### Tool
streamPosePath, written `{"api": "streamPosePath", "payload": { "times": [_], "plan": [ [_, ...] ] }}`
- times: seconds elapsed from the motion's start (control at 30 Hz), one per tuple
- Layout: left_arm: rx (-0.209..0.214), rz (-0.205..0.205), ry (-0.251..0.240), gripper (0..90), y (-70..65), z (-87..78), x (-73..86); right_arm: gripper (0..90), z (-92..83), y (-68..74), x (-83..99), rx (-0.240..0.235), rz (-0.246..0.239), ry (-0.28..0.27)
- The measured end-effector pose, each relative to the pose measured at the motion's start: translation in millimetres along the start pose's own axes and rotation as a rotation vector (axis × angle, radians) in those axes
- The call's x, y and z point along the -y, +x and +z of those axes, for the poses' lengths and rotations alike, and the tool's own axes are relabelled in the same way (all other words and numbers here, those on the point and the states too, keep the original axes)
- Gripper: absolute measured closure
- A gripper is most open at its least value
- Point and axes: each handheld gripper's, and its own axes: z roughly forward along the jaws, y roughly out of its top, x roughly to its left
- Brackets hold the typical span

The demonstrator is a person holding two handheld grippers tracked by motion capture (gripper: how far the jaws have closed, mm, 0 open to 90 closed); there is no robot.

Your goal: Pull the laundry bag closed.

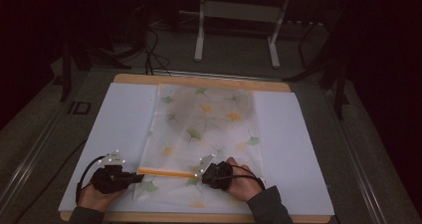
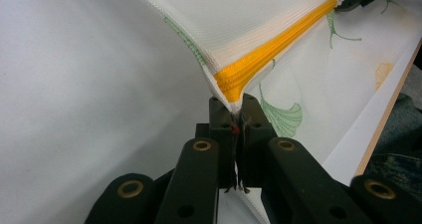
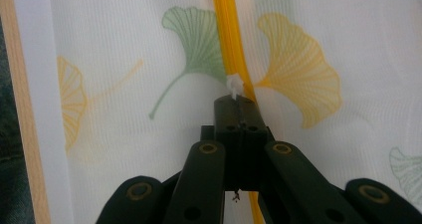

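A white mesh bag (image 1: 209, 119) printed with green and yellow ginkgo leaves lies flat on the table, its orange zipper (image 1: 159, 172) running along the near end. My left gripper (image 1: 137, 175) is shut on the bag's corner at the zipper's left end; in the left gripper view its jaws (image 2: 237, 107) pinch the fabric just below the zipper (image 2: 268, 55), lifting that corner slightly. My right gripper (image 1: 199, 174) sits at the zipper's other end. In the right gripper view it (image 3: 238, 102) is shut on the small white zipper pull (image 3: 234, 84), with the zipper (image 3: 226, 30) running straight ahead.
A white sheet (image 1: 119, 119) covers the wooden tabletop (image 1: 199, 79) under the bag. The table's near edge (image 3: 20, 109) is close to both hands. A white metal stand (image 1: 239, 15) and cables stand on the dark floor beyond the table.
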Motion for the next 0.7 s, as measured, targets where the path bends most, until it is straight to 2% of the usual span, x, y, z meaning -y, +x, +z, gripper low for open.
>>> {"api": "streamPosePath", "payload": {
  "times": [0.7],
  "plan": [
    [0.000,0.000,-0.002,87.6,0.1,-0.7,0.1,90.0,-8.6,-2.9,21.1,0.013,0.027,0.000]
  ]
}}
